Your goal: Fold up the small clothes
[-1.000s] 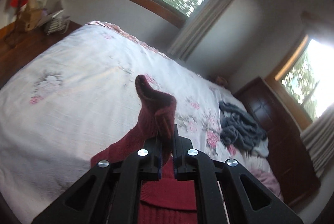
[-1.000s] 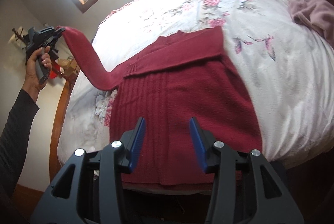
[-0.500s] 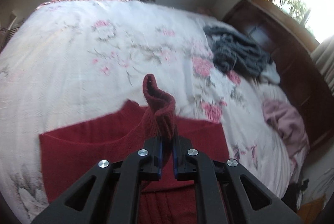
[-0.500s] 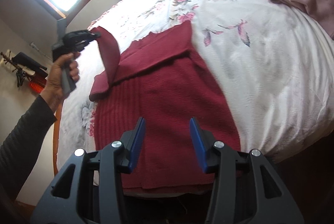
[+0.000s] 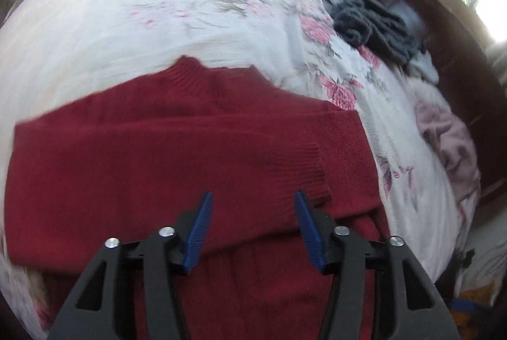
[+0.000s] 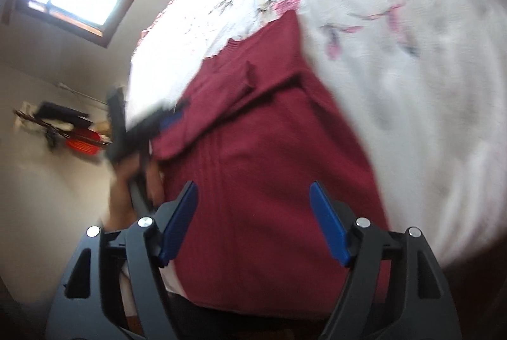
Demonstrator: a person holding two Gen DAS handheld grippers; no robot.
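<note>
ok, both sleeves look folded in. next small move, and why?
Probably bring both grippers to the hem of the red sweater for the bottom-up fold. Both sleeves lie across its chest, and the left gripper and right gripper are open and empty.

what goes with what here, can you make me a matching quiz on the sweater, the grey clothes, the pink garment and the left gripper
Things:
1. sweater
2. grey clothes
3. pink garment
4. left gripper

States:
A. bunched at the far end of the bed
B. open, empty
C. red, spread flat, sleeves folded across
D. crumpled at the bed's right edge

Pairs: 1-C, 2-A, 3-D, 4-B
</note>
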